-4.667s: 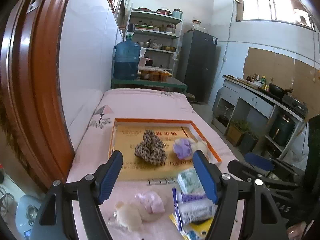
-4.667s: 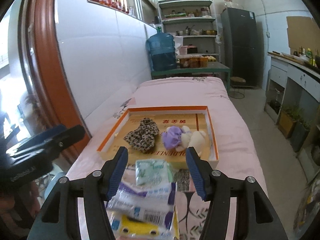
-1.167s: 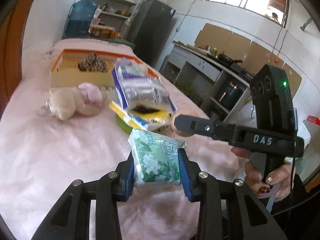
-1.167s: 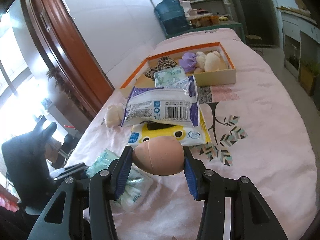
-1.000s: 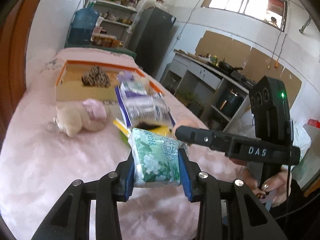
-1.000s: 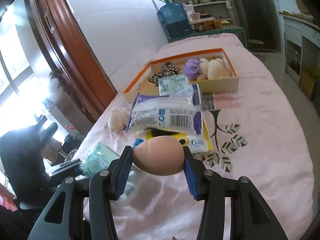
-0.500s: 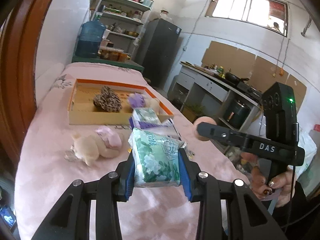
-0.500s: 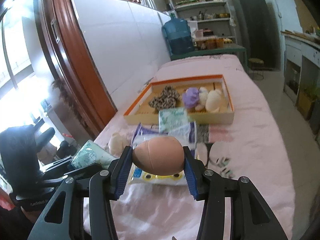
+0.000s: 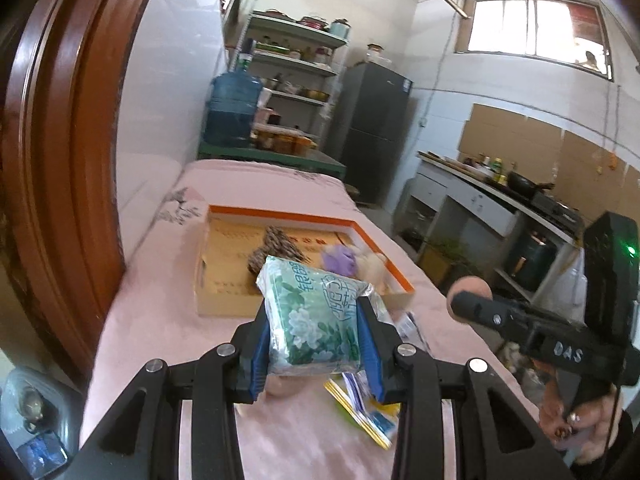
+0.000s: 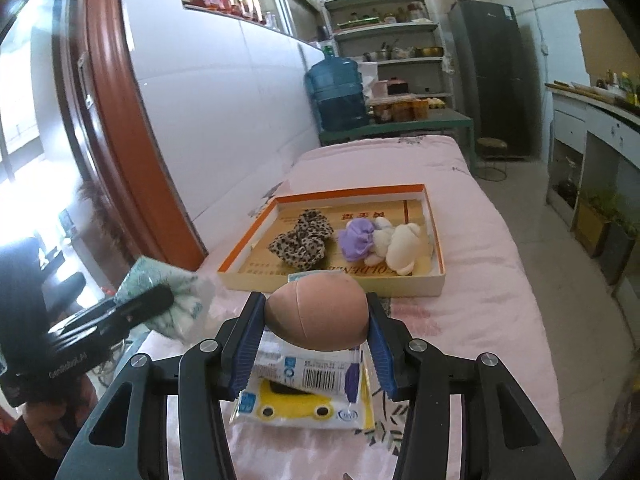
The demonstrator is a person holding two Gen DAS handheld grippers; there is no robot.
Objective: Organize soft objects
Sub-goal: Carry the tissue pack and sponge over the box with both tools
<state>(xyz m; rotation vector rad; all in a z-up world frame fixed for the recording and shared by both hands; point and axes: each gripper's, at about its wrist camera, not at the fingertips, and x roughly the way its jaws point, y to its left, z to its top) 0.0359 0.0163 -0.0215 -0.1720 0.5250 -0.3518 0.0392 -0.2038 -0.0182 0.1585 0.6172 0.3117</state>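
Tissue pack (image 9: 316, 320), green and flower-printed, sits clamped between the blue fingers (image 9: 261, 344) of our left gripper (image 9: 316, 344), held in the air above the pink bed (image 9: 160, 320); our right gripper (image 10: 316, 344) is closed on a peach egg-shaped sponge (image 10: 316, 314), gripped across its broad middle. Both look light and squashy to us: the pack's film bulges past the pads and seems slick, so we judge a hold across its flat faces safer than one by a crinkled end, while the sponge should spring back once let go. Beneath the right gripper lie more packets (image 10: 308, 392), a purple-and-white one stacked on a yellow one. Beyond them on the bed stands the orange-rimmed box (image 10: 434, 220), already holding a leopard-print scrunchie (image 10: 302, 242), a purple soft piece (image 10: 358, 240) and a cream plush toy (image 10: 404, 248) touching one another. We reckon both carried items are bound for that box, whose left side is bare. Farther back, a blue water jug (image 10: 338, 94) and laden shelves (image 10: 384, 24) stand at the end of the room
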